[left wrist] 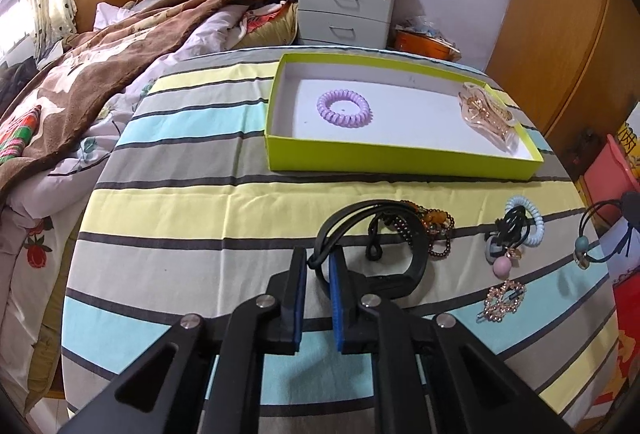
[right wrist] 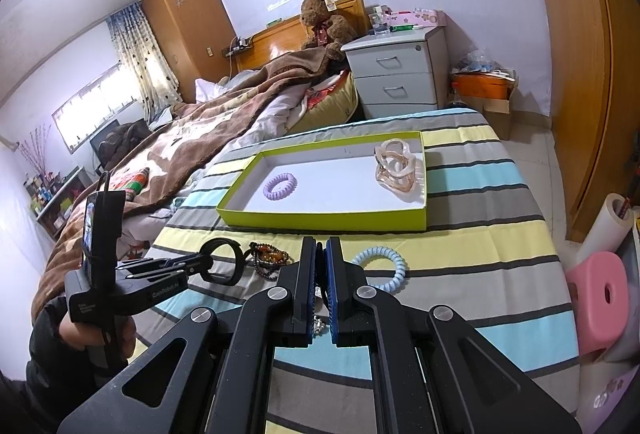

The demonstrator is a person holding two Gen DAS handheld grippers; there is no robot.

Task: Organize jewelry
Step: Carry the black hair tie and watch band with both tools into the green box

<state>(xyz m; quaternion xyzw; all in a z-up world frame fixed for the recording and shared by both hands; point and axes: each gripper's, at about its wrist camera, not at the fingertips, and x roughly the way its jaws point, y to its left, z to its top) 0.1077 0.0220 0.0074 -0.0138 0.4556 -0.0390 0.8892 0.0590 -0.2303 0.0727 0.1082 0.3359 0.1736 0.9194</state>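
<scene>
My left gripper point(left wrist: 318, 259) is shut on the thin end of a black headband point(left wrist: 418, 254), low over the striped cloth; the right wrist view shows that gripper point(right wrist: 200, 265) and the band point(right wrist: 224, 262) from the side. My right gripper point(right wrist: 320, 245) is shut on a black hair tie whose beads point(left wrist: 581, 245) hang at the far right. Behind lies a yellow-green box point(left wrist: 400, 159) holding a purple coil tie point(left wrist: 344, 109) and a clear amber hair claw point(left wrist: 486, 112).
On the cloth lie brown bead bracelets point(left wrist: 438, 230), a pale blue coil tie point(left wrist: 530, 224), a pink-bead tie point(left wrist: 502, 267) and a rhinestone clip point(left wrist: 502, 300). A bed with a brown blanket point(left wrist: 100, 74) is on the left, a nightstand point(left wrist: 344, 14) behind, a pink stool point(right wrist: 600, 298) on the right.
</scene>
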